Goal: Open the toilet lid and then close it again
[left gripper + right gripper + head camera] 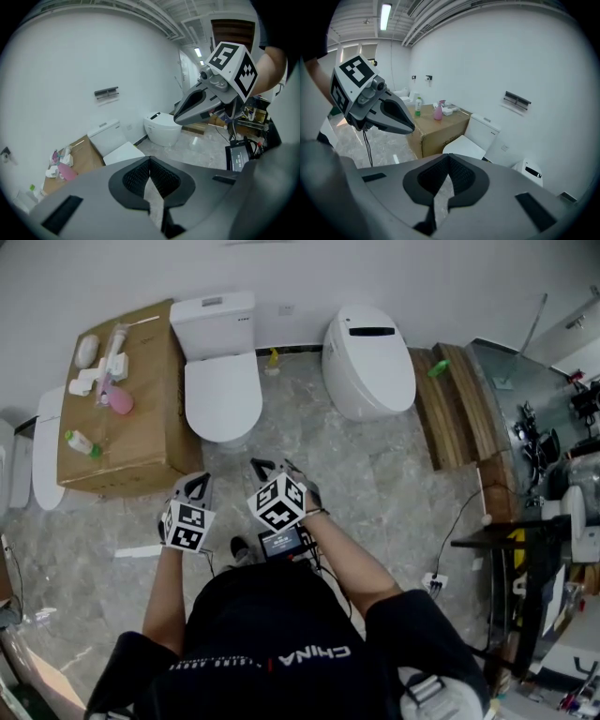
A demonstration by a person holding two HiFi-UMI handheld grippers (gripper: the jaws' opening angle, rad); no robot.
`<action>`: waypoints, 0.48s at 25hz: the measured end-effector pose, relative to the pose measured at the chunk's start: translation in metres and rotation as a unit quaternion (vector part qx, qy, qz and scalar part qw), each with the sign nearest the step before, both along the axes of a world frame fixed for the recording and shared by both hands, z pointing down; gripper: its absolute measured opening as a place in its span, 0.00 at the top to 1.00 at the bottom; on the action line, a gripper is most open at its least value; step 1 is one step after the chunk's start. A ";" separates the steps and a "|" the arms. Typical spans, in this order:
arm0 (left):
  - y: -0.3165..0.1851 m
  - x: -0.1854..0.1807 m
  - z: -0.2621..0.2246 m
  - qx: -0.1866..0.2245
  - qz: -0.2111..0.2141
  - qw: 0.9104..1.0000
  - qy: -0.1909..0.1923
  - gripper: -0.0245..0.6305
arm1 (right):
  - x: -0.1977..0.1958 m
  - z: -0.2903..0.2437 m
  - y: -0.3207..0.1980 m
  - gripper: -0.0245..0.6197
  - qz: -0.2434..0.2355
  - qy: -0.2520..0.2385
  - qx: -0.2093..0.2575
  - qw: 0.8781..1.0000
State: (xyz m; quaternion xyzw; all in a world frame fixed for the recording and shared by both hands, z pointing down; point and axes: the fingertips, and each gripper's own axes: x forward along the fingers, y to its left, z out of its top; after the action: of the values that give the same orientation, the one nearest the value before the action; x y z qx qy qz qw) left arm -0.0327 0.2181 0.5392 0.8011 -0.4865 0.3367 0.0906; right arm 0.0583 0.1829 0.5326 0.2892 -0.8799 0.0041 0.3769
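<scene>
The white toilet [223,395] stands against the back wall with its lid [223,401] down; it also shows as the toilet [118,149] and the toilet [474,138] in the gripper views. My left gripper [197,484] and right gripper [268,466] hang side by side over the floor, a short way in front of the bowl and apart from it. Both are shut with nothing between their jaws. From the left gripper view my left gripper [150,162] points at the toilet. My right gripper [449,158] points the same way.
A cardboard box [141,418] with bottles and toiletries stands left of the toilet. A second, rounded white toilet [370,362] stands to the right, with wooden planks [455,404] beyond it. A cable and socket strip [434,582] lie on the marble floor.
</scene>
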 end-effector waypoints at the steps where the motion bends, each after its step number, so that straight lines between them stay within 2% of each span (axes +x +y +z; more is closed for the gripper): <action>1: -0.001 0.003 -0.002 0.000 -0.002 1.000 -0.001 0.95 | 0.002 -0.002 -0.002 0.94 -0.002 -0.003 0.001 1.000; 8: -0.013 0.013 -0.013 0.009 -0.007 1.000 -0.014 0.95 | 0.010 -0.012 -0.015 0.94 -0.015 -0.012 0.010 1.000; 12: -0.013 0.019 -0.016 0.003 -0.006 1.000 -0.002 0.95 | 0.008 -0.012 -0.016 0.94 -0.022 -0.013 0.011 1.000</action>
State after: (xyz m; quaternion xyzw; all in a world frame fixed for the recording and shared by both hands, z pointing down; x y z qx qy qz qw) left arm -0.0140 0.2051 0.5229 0.7979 -0.4924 0.3362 0.0892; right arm 0.0662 0.1671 0.5206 0.2737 -0.8908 -0.0102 0.3626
